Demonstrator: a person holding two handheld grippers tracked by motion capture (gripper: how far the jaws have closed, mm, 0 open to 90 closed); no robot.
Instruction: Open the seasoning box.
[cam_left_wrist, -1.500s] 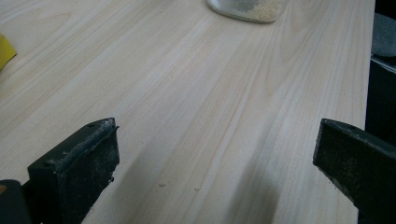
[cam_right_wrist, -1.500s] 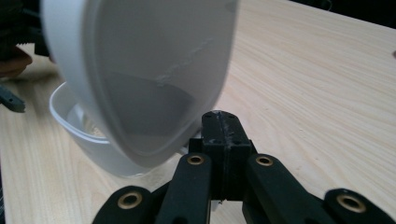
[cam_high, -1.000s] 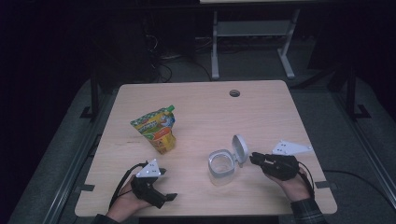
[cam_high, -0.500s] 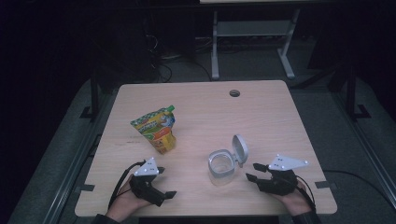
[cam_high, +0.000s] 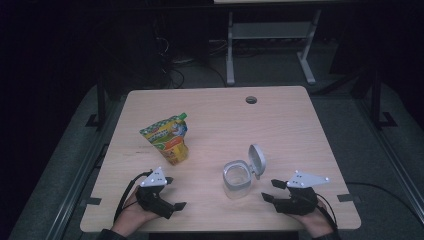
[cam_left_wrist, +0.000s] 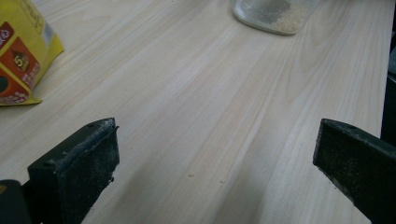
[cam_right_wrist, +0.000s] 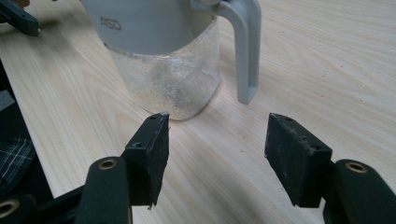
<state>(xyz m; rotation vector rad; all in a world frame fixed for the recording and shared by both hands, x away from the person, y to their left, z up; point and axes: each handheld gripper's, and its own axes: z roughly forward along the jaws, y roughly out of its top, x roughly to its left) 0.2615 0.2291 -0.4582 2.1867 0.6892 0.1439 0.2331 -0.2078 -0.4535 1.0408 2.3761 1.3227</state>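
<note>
Two grippers low over the wooden table (cam_high: 300, 130), near its front edge. Right gripper (cam_high: 269, 190) just beside the clear jar (cam_high: 236, 178) with its grey lid (cam_high: 257, 160) flipped up, jaws just been opening, nothing between them. Left gripper (cam_high: 174, 193) with jaws wide apart and empty, near the yellow snack pouch (cam_high: 167, 138), well apart from the jar.

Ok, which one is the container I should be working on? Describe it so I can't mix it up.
On the wooden table, look at the near edge, just left of the right gripper. There stands a small clear container with a grey collar and a grey flip lid hinged open. Unlike the yellow printed pouch further left, it is see-through and rigid.
</note>
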